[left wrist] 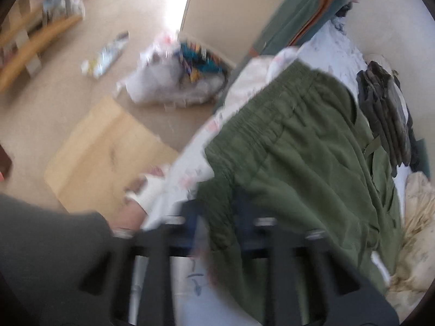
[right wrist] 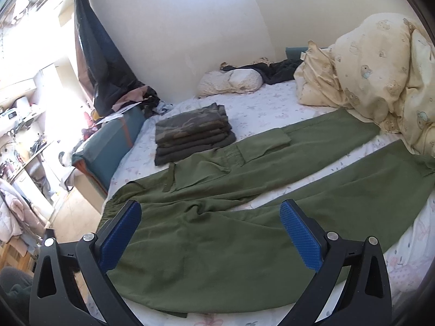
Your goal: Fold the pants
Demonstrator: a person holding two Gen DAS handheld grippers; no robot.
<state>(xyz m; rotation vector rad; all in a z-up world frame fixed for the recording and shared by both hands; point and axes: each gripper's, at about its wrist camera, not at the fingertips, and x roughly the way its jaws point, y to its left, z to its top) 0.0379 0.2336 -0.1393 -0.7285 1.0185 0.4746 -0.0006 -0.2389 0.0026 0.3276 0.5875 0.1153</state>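
Pants (right wrist: 244,190), olive green, cargo cut with flap pockets, lying spread full length on the bed (right wrist: 261,108), waistband hanging at the near left edge of the mattress and both legs running apart toward the cream duvet (right wrist: 380,68). Fabric is looking soft, light and limp: it is creasing freely and is likely to sag and drag rather than hold any shape when lifted. Elastic waistband (left wrist: 261,114) is appearing thicker and gathered, so it is judged the firmest place to pinch; the hems at the far end of each leg are offering the other sound hold. Slipping is unlikely on the ribbed pads, though a thin single layer could pull out.

Left gripper (left wrist: 217,209) is sitting clenched at the waistband corner; blur is hiding the pad contact, yet green cloth is showing between the dark fingers, so it is read as nipping the pants. Right gripper (right wrist: 210,233) is hovering released, blue pads (right wrist: 299,239) wide apart over the seat.

Neighbouring items: folded camouflage stack (right wrist: 193,133) just beyond the upper leg, pillow (right wrist: 231,81) by the wall, cardboard sheet (left wrist: 103,149) on the floor.
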